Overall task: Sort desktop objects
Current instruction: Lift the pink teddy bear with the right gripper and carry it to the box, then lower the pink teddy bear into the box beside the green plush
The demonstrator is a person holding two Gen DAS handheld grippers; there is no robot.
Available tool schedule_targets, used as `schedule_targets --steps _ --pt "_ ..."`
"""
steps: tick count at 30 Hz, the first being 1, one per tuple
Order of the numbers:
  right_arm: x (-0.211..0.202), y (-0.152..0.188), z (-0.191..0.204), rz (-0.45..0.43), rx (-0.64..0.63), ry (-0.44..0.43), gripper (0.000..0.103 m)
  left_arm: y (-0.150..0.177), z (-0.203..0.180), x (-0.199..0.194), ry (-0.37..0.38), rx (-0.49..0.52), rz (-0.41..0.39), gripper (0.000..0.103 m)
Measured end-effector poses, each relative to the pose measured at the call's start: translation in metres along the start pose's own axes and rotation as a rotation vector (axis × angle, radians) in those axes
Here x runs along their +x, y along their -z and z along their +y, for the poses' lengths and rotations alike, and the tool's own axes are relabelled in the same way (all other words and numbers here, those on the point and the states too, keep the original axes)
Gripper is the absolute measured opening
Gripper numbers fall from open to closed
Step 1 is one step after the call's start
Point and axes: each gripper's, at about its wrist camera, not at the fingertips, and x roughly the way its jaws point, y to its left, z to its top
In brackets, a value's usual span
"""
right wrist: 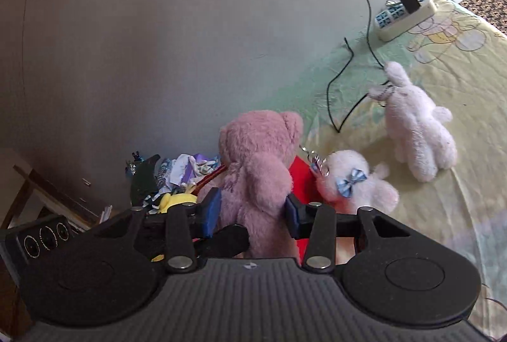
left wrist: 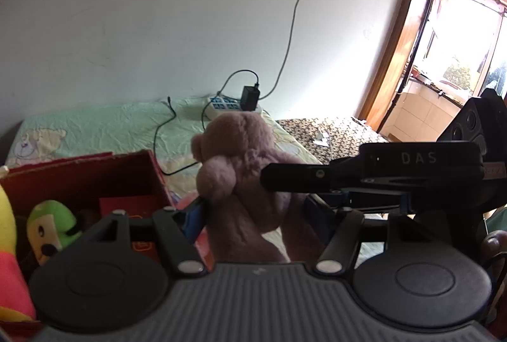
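Here both grippers' fingers (right wrist: 218, 209) pinch pink bear (right wrist: 253, 171) over red box (left wrist: 95, 174) rim.

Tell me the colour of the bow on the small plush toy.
Light blue bow; clearest in the right wrist view.

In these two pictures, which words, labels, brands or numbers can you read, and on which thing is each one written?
"DAS": white letters on the black body of the right gripper, seen in the left wrist view.
A small orange mark on the red card in the red box: too small to read.
Markings on the white power strip: unreadable.
The pink teddy bear, held by both grippers, shows no readable text.
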Motion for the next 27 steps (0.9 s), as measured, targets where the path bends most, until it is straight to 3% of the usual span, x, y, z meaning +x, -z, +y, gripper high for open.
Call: schedule_targets --steps 6,13,27 --pt "0.047 0.009 0.041 0.027 -0.065 -0.074 0.045 0.001 0.046 -0.033 -0.093 -0.045 -0.055 0.068" --pt "0.100 0.018 0.059 0.089 -0.088 -0.100 0.045 0.012 0.088 -0.033 -0.147 -0.099 -0.029 0.069" --pt "0.126 0.028 0.037 0.099 -0.137 0.117 0.046 0.030 0.115 0.027 -0.068 -0.121 0.108 0.070"
